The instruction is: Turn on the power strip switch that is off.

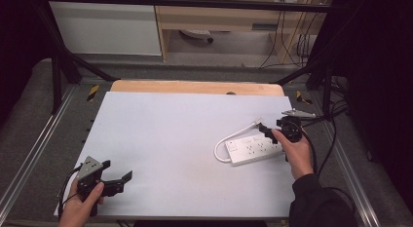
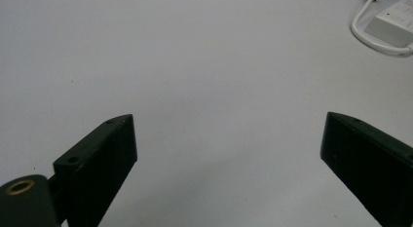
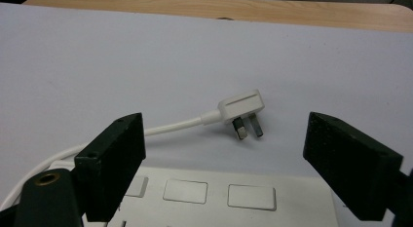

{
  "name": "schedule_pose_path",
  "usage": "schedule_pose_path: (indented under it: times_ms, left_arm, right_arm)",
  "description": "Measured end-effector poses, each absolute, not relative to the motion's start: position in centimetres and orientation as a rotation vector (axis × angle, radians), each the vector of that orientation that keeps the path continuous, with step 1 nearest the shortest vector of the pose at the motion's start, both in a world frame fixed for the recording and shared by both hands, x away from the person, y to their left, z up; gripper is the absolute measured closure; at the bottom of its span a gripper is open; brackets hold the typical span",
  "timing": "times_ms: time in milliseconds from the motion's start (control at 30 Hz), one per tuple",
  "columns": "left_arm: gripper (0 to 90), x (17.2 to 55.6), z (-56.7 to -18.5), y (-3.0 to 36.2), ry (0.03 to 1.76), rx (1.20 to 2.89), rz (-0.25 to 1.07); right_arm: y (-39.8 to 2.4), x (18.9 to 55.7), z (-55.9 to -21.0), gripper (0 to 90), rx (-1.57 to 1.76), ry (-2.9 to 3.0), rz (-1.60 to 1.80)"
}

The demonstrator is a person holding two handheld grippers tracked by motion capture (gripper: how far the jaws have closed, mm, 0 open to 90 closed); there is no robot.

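A white power strip [image 1: 253, 148] lies on the right of the white table sheet [image 1: 165, 134], its cable [image 1: 221, 150] looping round its left end to a white plug [image 1: 254, 122] lying beyond it. My right gripper [image 1: 264, 129] hovers over the strip's far edge, open, with nothing between its jaws. In the right gripper view the plug [image 3: 241, 105] lies on its side ahead of the gripper [image 3: 224, 117], prongs showing, with the strip [image 3: 204, 198] just below. My left gripper [image 1: 117, 170] rests open at the near left, its jaws [image 2: 226, 120] wide over bare sheet.
A wooden table edge [image 1: 195, 86] shows behind the sheet. Black frame bars [image 1: 58, 66] and cables [image 1: 336, 115] flank the table. In the left gripper view the strip [image 2: 392, 22] and its cable [image 2: 363, 34] sit far off at top right.
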State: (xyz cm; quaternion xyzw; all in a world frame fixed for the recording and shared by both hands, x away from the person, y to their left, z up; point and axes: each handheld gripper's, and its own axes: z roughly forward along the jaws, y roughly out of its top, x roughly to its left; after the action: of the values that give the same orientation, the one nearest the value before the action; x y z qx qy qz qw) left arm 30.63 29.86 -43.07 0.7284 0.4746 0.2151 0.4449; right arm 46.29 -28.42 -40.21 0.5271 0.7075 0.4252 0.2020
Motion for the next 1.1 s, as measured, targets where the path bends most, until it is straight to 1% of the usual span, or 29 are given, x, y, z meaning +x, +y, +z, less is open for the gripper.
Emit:
schedule_pose_path:
  times_ms: [200,333,367,400,733,933,1100]
  left_arm:
    - [6.2,30.6,-43.1,29.9,1.174,1.808,0.534]
    - [6.2,30.6,-43.1,29.9,1.176,1.809,0.532]
    - [6.3,30.6,-43.1,29.9,1.176,1.809,0.532]
    - [6.2,30.6,-43.1,29.9,1.175,1.809,0.532]
    - [6.3,30.6,-43.1,29.9,1.177,1.810,0.534]
    - [6.3,30.6,-43.1,29.9,1.177,1.811,0.533]
    - [6.2,30.6,-43.1,29.9,1.177,1.811,0.532]
  right_arm:
    - [-28.5,46.3,-40.8,25.3,1.496,1.960,1.203]
    - [-28.6,46.2,-41.1,35.0,1.495,1.950,1.211]
    - [-28.6,46.2,-41.1,35.0,1.495,1.950,1.211]
    - [-28.6,46.1,-41.4,39.8,1.500,1.954,1.219]
    - [-27.7,46.0,-42.0,65.8,1.458,2.001,1.207]
    - [-27.2,45.8,-42.1,75.8,1.424,2.015,1.206]
    - [-27.3,45.6,-42.4,79.9,1.430,2.001,1.212]
